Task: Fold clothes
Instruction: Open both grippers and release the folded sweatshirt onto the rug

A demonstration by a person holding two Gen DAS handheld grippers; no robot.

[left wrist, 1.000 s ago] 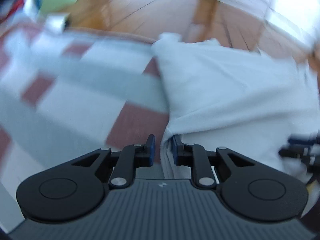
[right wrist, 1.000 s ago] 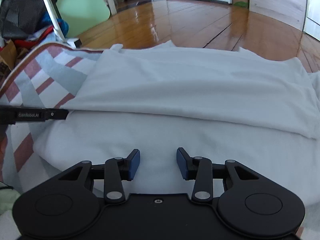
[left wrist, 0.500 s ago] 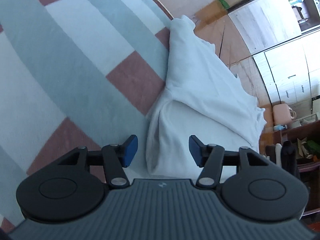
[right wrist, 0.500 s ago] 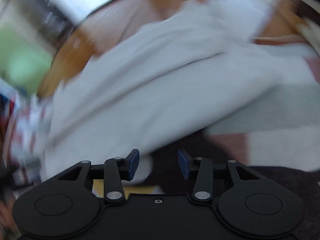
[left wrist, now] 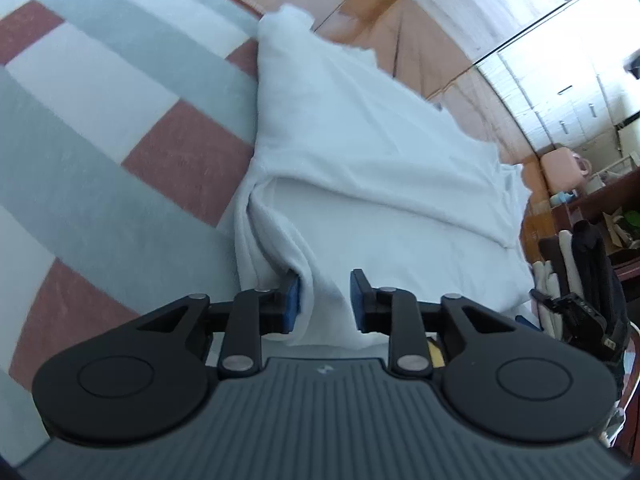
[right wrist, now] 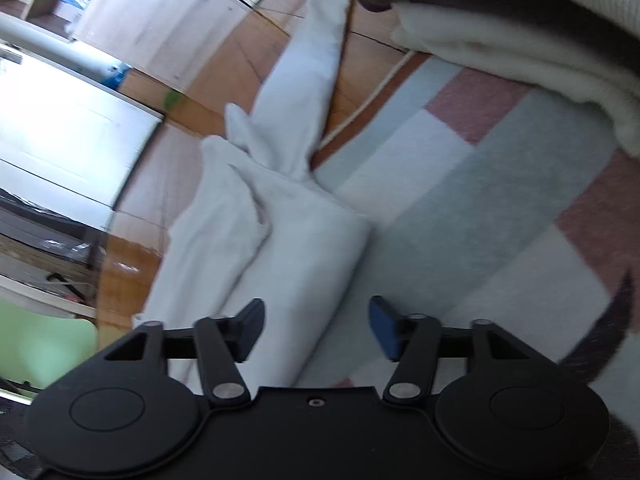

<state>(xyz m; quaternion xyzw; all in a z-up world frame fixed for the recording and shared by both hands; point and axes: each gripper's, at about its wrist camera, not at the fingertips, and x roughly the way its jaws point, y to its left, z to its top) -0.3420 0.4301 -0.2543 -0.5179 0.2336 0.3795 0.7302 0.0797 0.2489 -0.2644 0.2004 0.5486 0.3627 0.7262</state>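
White garment [left wrist: 384, 168] half-folded on checked rug [left wrist: 100, 128], far edge spilling onto wood floor [left wrist: 424, 44]. Left gripper [left wrist: 324, 300] at near-left garment corner, fingers apart, a cloth fold between them, not clamped. Right gripper [right wrist: 316, 326] at garment's opposite end, fingers wide apart over folded edge, grasping nothing. Cream sleeve [right wrist: 520, 52] above rug.

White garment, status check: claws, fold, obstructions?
Left claw open, straddling a ridge of the white garment. Right claw open at its other end. Garment partly folded on checked rug. Nothing blocking.
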